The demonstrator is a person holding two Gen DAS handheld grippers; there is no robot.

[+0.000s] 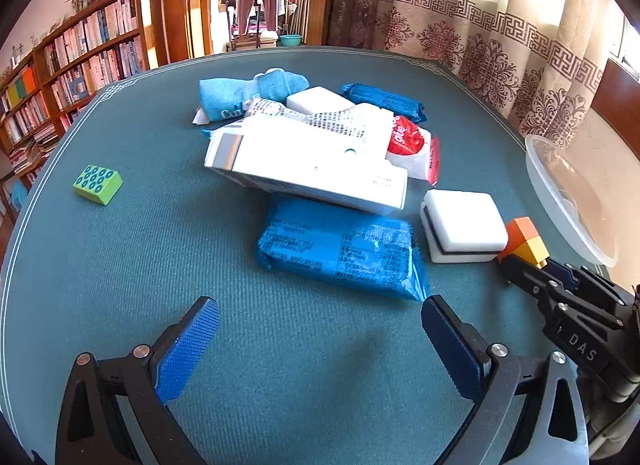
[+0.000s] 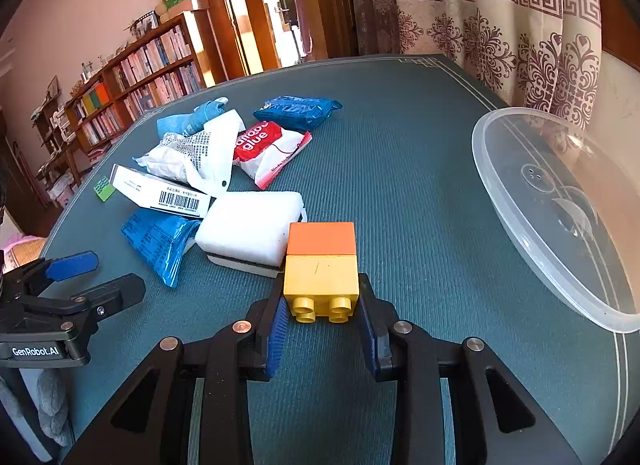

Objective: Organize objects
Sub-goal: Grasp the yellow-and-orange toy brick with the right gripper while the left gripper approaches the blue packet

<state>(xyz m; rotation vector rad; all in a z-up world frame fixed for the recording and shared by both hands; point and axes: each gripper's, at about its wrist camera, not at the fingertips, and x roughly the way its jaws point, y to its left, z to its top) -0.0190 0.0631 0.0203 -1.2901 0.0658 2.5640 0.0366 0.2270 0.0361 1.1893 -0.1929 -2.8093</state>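
Right wrist view: right gripper is clamped on a stacked toy block, yellow piece nearest the camera with studs facing it, orange piece beyond. Both blue pads press the yellow piece's sides. The block sits just in front of a white sponge with a dark band; whether they touch cannot be told. A clear plastic tub stands to the right on the green bench, well apart from the block.

Pile left of the sponge: blue packet, white barcoded box tilted over it, crumpled white bag, red-and-white glue packet, second blue packet, blue cloth.

Left wrist view: left gripper has its jaws wide apart, nothing between them, above bare bench near the blue packet. A green studded block lies alone to the left, well apart from the pile. The right gripper with the block shows at the right edge beside the sponge.
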